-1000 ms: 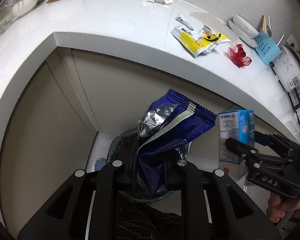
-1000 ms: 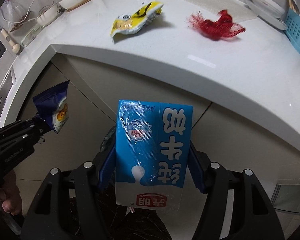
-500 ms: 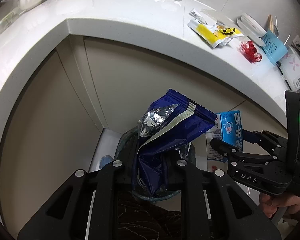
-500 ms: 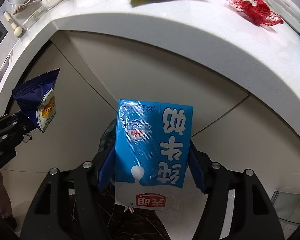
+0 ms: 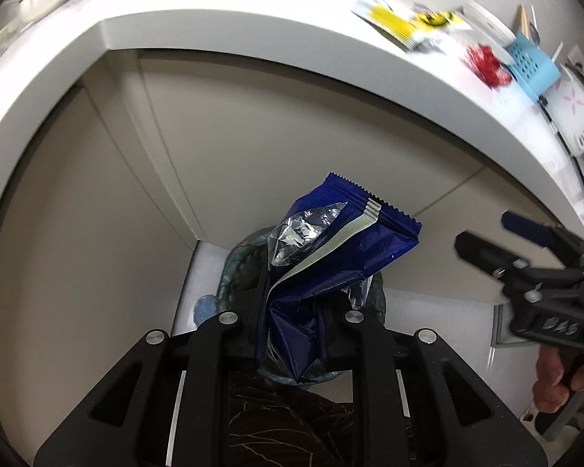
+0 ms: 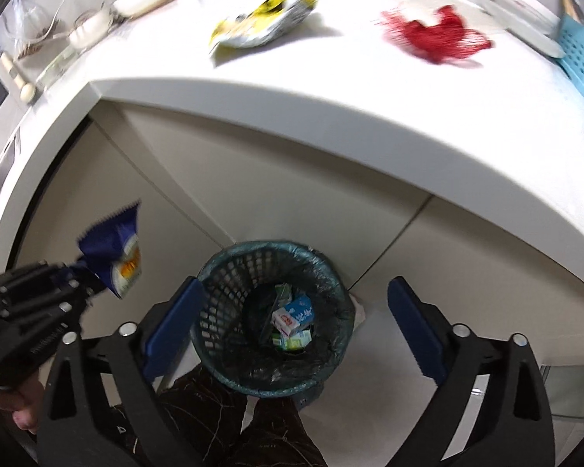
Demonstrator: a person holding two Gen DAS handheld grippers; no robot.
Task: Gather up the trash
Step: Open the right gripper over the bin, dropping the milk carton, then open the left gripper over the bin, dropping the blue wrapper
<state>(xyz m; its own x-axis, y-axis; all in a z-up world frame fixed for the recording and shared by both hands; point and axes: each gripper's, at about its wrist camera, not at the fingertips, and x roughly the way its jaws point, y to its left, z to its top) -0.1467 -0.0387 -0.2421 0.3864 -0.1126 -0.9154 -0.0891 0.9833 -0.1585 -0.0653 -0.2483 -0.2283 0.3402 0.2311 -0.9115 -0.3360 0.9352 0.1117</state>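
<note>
- Gone from between the right gripper [image 6: 292, 311] fingers since the earlier frame: blue milk carton [image 6: 295, 313], now lying inside the trash bin [image 6: 214, 272] on other small cartons.
- Done so far: carton binned. Left: blue snack wrapper [image 5: 330, 264] not yet dropped; yellow snack bag [image 6: 264, 15] and red net [image 6: 435, 35] waiting on the tabletop [image 6: 330, 89].
- Right fingers [image 6: 416, 323] opening wide, nothing between them, hanging over the bin mouth.
- Left gripper [image 5: 292, 319] fingers clenched narrow on the crumpled blue snack wrapper, held above the bin rim.
</note>
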